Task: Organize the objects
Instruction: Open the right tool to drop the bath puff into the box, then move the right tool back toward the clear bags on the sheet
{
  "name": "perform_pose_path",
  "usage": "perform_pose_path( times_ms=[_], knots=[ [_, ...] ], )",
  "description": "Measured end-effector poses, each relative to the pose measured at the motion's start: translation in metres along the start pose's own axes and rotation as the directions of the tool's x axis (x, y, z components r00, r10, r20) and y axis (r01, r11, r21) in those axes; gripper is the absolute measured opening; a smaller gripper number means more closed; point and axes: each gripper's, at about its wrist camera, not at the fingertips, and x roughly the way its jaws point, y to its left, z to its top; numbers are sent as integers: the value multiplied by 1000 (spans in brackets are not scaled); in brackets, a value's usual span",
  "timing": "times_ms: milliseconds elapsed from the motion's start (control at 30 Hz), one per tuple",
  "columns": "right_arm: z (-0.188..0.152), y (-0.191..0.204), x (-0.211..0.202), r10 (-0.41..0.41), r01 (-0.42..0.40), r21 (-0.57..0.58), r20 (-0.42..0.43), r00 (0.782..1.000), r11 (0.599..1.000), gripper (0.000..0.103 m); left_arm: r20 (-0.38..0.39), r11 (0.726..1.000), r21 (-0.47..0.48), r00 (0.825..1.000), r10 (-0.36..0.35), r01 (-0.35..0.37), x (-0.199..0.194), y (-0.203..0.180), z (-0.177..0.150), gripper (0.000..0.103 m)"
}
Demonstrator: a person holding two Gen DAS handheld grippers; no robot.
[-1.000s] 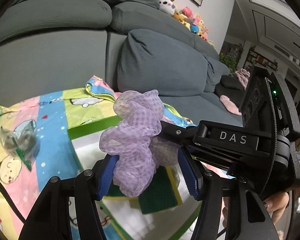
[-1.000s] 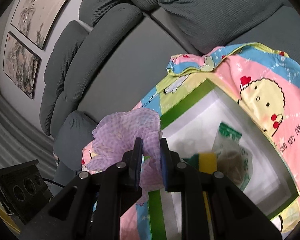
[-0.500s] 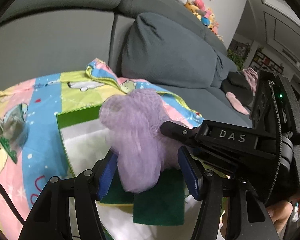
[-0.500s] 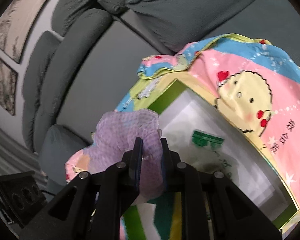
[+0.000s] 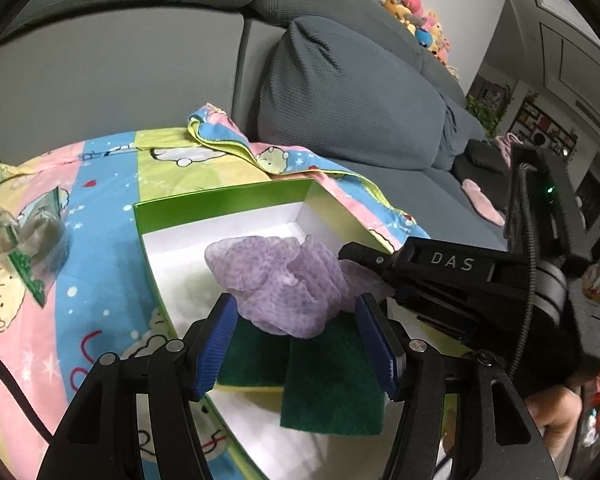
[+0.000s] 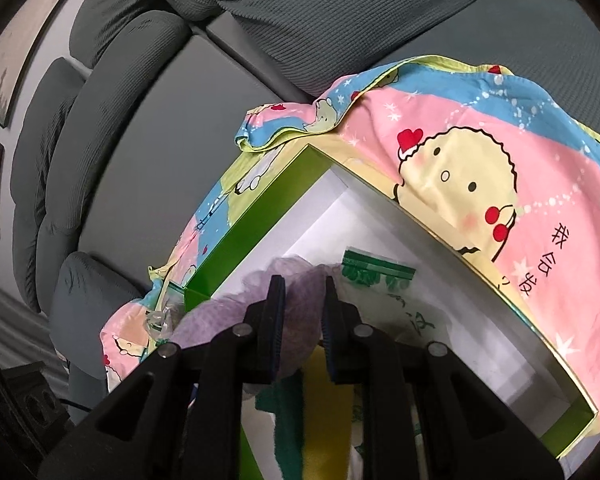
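Right gripper (image 6: 302, 300) pinches the purple scrunchie (image 5: 284, 284) low inside the green box (image 5: 220, 200), above the sponges (image 5: 332, 376); left gripper (image 5: 296, 340) is spread beside it.

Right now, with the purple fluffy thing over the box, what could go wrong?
The right gripper pinches the purple scrunchie low inside the green box. It might cling to the pads on release. It may also land on the green sponges or the plastic bag, making a messy pile.
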Motion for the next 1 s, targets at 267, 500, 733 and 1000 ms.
perform_pose_path(
  times_ms=[267, 500, 733, 1000],
  knots=[
    [-5, 2, 1, -26, 25, 4, 5, 1000, 1000, 22, -11, 999, -39, 1000, -21, 21, -22, 6, -1, 72],
    [-9, 4, -2, -27, 27, 9, 29, 999, 1000, 30, 23, 999, -37, 1000, -19, 19, -50, 10, -2, 73],
    [-11, 6, -6, -49, 48, 18, 63, 997, 999, 42, 60, 997, -78, 998, 16, -11, -77, 30, -4, 74],
    [-15, 18, -31, -17, 21, -13, 212, 977, 1000, 68, 84, 987, -142, 993, 81, -69, -111, 66, -18, 74]
  ],
)
